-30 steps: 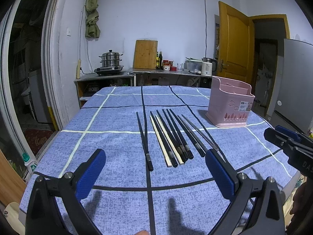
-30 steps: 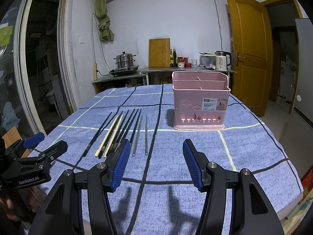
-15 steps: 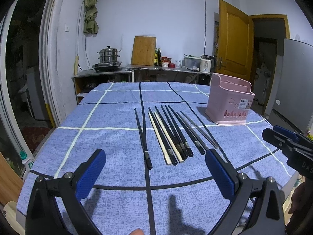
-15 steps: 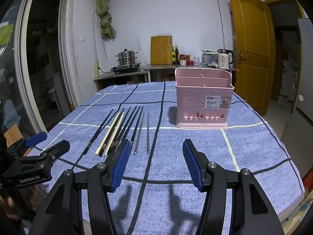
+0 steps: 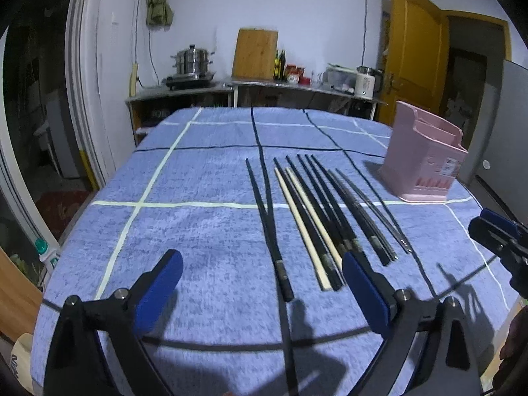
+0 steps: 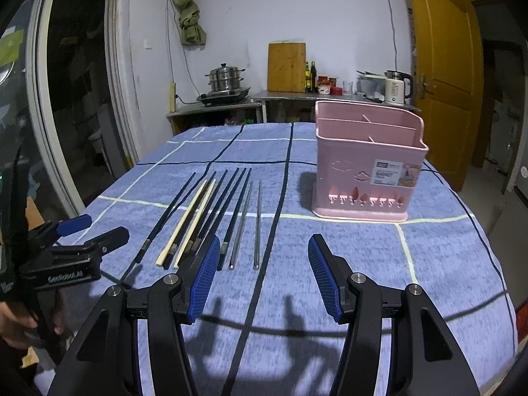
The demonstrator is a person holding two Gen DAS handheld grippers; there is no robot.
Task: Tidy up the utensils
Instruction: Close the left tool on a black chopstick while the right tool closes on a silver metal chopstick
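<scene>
With both the left gripper [image 5: 260, 277] and right gripper [image 6: 264, 264] jaws apart and empty, lower squarely over 1 chopstick pair [image 6: 246, 222], then carry it upright to the pink basket [image 6: 366, 178].

White walls [image 6: 346, 16] close in the room, with a green cloth [image 6: 189, 16] hanging high up. Against the far wall a counter [image 6: 297, 97] carries a steel steamer pot [image 6: 226, 77], a wooden cutting board [image 6: 286, 66], bottles [image 6: 311, 72] and a white kettle [image 6: 396, 87]. A yellow wooden door [image 6: 442, 66] stands open on the right. A blue checked cloth [image 6: 445, 264] covers the surface.
</scene>
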